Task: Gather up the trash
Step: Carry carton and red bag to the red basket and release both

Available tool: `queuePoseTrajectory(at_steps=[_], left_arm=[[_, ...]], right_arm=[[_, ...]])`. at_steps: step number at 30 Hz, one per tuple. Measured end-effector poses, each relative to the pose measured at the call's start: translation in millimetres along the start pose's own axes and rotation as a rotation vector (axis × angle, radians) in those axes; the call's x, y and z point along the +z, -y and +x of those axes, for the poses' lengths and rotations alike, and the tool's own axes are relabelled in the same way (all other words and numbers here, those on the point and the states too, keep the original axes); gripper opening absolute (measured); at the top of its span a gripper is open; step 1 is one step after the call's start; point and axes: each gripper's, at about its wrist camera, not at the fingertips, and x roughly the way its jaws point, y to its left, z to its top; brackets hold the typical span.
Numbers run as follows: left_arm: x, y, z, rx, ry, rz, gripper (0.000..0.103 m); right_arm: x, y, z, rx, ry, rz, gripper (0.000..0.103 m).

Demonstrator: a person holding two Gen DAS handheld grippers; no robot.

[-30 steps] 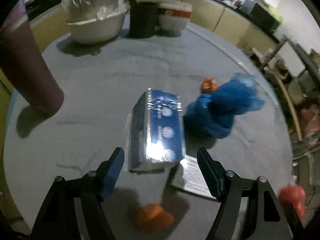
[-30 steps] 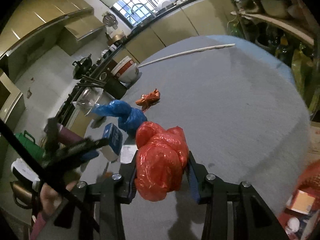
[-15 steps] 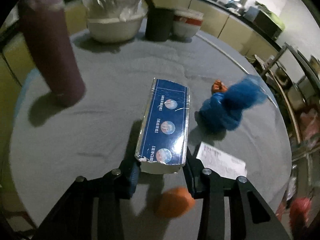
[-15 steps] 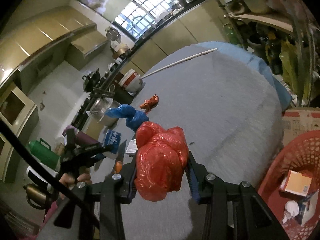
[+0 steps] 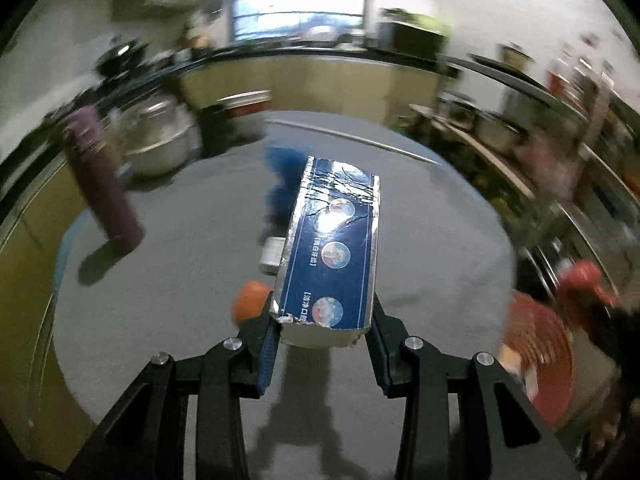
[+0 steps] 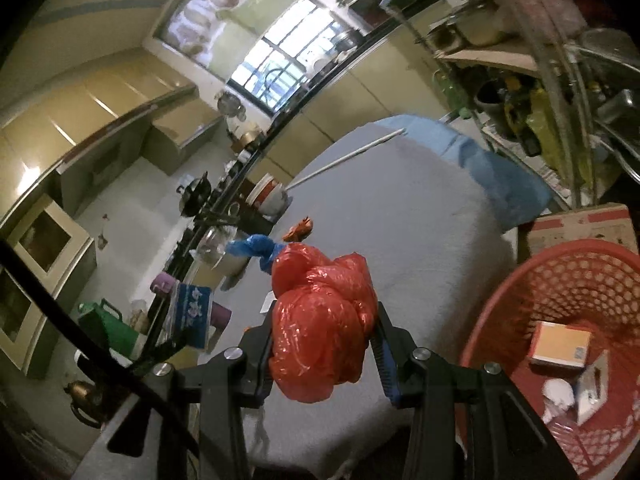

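Dim interior, daylight from barred window (image 6: 280, 76). Left view motion-blurred at edges; glare on foil box (image 5: 332, 216). Fisheye bending, dark corner vignetting throughout.

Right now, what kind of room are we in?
Most likely a home kitchen: cabinets under a barred window, a wok on the counter, bowls on the table.

left claw (image 5: 323, 334) closed on blue carton (image 5: 334, 248) | carton lifted off table (image 5: 168, 304)
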Motion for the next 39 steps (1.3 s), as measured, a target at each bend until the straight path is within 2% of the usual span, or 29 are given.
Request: queuePoseTrajectory(at_steps=[6, 10, 18, 30, 39], left_arm=[[-25.7, 61.4, -19.8, -0.093, 0.012, 0.127, 0.041], [-35.1, 87.7, -30.9, -0.143, 0.012, 0.165, 0.041], [-47.2, 116.5, -37.2, -0.207, -0.004, 0.185, 0.042], [-52.4, 181.4, -26.9, -0.286, -0.058, 0.337, 0.043], [-41.1, 221.8, 3.1, -0.390, -0.157, 0.341, 0.043]], right_arm=[[-4.8, 20.0, -22.5, -0.025, 0.017, 0.027, 0.044], [-3.8, 33.1, -39.1, -0.019, 0.044, 0.040, 0.044], [-3.4, 58.4, -68.2, -0.015, 0.093, 0.072, 0.045], [-7.4, 109.4, -98.5, -0.013, 0.150, 0.181, 0.045], [-8.3, 129.0, -119.5, 0.016, 0.192, 0.238, 0.046]])
